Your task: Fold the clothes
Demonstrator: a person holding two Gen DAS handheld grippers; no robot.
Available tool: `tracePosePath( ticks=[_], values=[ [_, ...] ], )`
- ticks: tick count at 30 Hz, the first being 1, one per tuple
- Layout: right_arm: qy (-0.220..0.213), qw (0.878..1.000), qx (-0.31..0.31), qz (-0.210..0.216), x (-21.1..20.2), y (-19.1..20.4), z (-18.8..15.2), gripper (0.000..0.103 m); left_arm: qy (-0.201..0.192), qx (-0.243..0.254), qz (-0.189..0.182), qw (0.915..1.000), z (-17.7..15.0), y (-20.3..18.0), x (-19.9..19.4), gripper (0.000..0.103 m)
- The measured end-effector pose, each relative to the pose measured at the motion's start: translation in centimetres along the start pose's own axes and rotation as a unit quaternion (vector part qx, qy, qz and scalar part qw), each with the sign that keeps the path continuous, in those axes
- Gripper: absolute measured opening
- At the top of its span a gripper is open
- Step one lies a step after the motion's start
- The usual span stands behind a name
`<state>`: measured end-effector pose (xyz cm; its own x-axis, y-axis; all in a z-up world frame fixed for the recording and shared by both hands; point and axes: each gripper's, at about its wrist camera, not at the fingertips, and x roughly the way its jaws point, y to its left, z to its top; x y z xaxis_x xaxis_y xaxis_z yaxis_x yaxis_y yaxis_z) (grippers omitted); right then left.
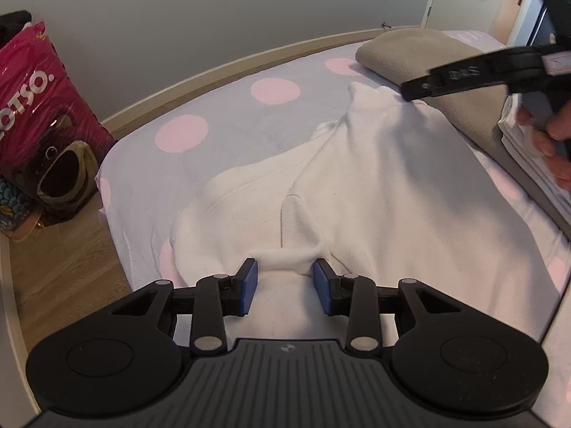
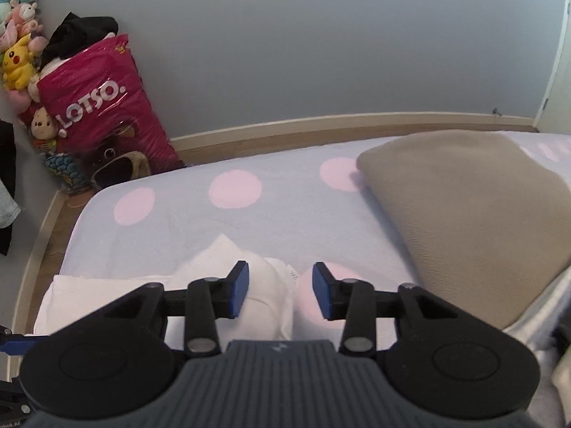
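**Two hand-held grippers, one white garment, and it all came down to which end was closer**

So the white garment [image 1: 374, 178] was spread on the bed [image 1: 221, 121], its long axis running away from the left hand-held gripper [image 1: 284, 285] toward the tan pillow [image 1: 421, 57]. The near edge bunched right between the left one's blue pads [image 1: 249, 285], which stood apart and didn't look clamped on anything. The right hand-held gripper [image 2: 280, 290] hung over the far end, jaws apart too, with only part of the folded tip [image 2: 264, 285] under it and nothing pinched. My guess: left was nearer the hem, right nearer the far tip, so the fold would run lengthwise
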<state>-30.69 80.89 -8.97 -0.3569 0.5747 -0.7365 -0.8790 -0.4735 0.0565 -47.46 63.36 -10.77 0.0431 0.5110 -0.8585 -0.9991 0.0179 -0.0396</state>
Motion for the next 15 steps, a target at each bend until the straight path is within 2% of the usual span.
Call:
tracePosePath(
  ticks=[3,6,7,8,9,13,15],
  values=[
    [0.0,1.0,0.008,0.005,-2.6,-0.4,-0.5,0.041,-0.013,-0.003,-0.004,0.9999,0.1,-0.1,-0.9,0.033],
    [0.001,1.0,0.009,0.016,-5.8,-0.5,-1.7,0.04,-0.028,0.015,-0.016,0.9994,-0.3,-0.8,-2.1,0.033],
    [0.003,1.0,0.006,0.02,-6.9,-0.3,-2.3,0.039,-0.03,0.021,-0.029,0.9989,-0.6,-1.0,-2.7,0.029],
    [0.008,1.0,0.003,0.019,-7.9,-0.2,-3.1,0.032,-0.032,0.027,-0.042,0.9982,-0.9,-1.2,-3.2,0.022],
    [0.013,1.0,-0.002,0.015,-9.0,0.1,-4.1,0.023,-0.033,0.033,-0.054,0.9974,-1.2,-1.4,-3.7,0.021],
    [0.025,1.0,-0.013,0.002,-12.4,1.4,-8.7,0.024,-0.026,0.066,-0.083,0.994,-3.4,-2.5,-5.3,0.019],
    [0.031,0.999,-0.016,-0.004,-13.5,2.2,-10.9,0.024,-0.029,0.095,-0.08,0.9918,-4.3,-3.4,-5.9,0.018]
  ],
)
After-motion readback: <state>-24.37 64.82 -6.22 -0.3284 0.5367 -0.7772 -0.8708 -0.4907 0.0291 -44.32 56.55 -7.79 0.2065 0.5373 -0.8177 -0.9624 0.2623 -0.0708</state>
